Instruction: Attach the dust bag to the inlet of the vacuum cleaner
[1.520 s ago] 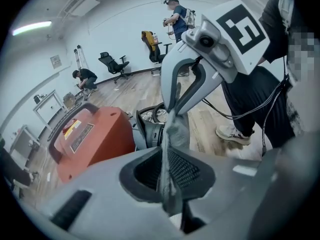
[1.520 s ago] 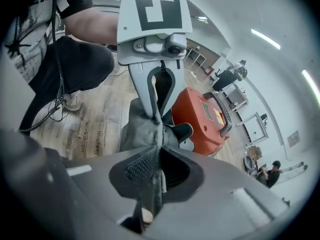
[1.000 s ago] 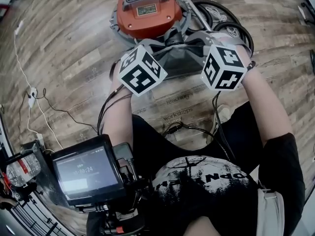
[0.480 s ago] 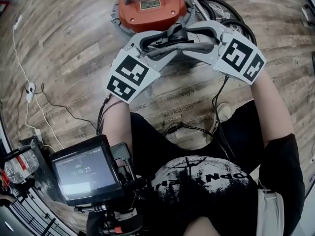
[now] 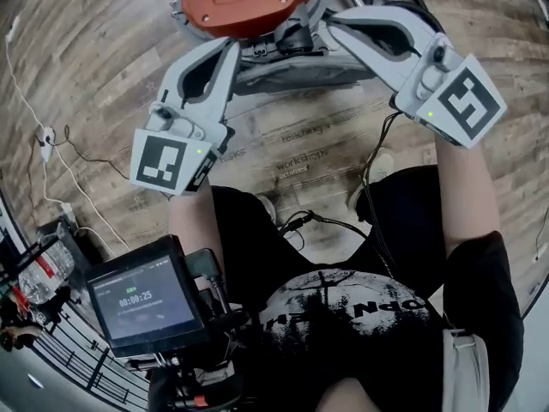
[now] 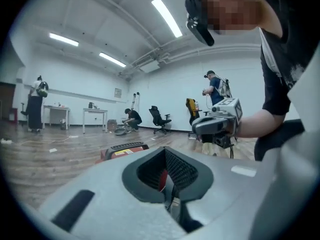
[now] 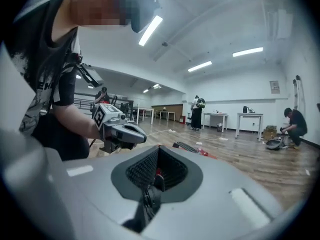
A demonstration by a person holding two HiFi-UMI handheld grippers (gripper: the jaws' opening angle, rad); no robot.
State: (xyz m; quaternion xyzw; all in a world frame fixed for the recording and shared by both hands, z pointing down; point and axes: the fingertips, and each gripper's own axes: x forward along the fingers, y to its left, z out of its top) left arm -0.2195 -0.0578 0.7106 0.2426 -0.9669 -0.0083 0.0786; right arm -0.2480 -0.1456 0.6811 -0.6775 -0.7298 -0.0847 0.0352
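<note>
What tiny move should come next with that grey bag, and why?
Probably carry the dust bag forward toward the orange vacuum cleaner. The jaws of the left gripper and right gripper have just been closing and now look shut on the bag's edges, holding it stretched short of the cleaner.

Head cam stares steeply down at the wood floor (image 5: 103, 75), left gripper (image 5: 233, 50) and right gripper (image 5: 332, 24) close under it, vacuum cleaner (image 5: 244, 3) just beyond them. Each gripper cam sits right behind its jaws, facing level across the room, each catching the other gripper.
</note>
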